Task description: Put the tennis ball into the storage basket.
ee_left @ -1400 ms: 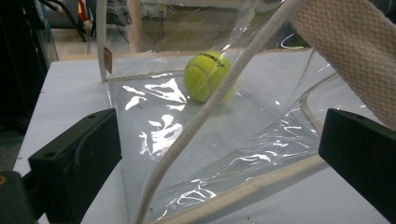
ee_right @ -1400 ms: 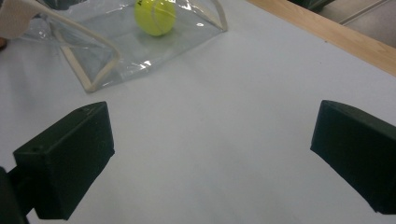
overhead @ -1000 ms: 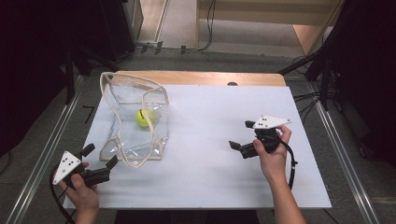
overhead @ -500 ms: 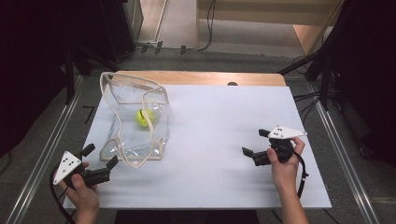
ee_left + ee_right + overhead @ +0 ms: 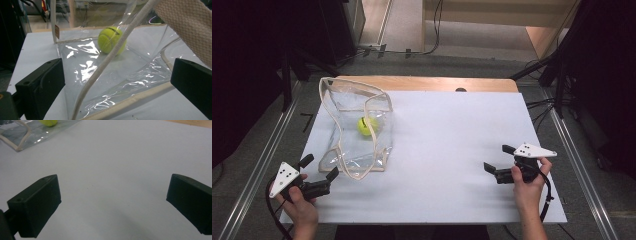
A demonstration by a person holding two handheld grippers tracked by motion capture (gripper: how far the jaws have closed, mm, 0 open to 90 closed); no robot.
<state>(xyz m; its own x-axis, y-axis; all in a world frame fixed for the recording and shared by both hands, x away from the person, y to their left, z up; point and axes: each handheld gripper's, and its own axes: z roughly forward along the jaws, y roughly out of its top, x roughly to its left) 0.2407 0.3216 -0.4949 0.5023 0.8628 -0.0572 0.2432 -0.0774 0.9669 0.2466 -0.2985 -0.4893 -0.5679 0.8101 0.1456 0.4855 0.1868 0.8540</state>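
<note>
White tabletop (image 5: 452, 150), dim room around it. Tennis ball (image 5: 367, 125) sits inside the clear tote bag (image 5: 357, 130) at my left — looks already dropped in. My right gripper (image 5: 495, 165) has pulled back toward the near right edge since a second ago, jaws spread, empty. Left gripper (image 5: 319, 172) is parked at the bag's corner — jaws spread too.

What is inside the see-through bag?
A yellow-green tennis ball sits inside the clear bag, resting on its bottom. The plastic is see-through, so nothing else shows in there. The bag's cream strap crosses in front of the ball and hides a strip of it.
</note>
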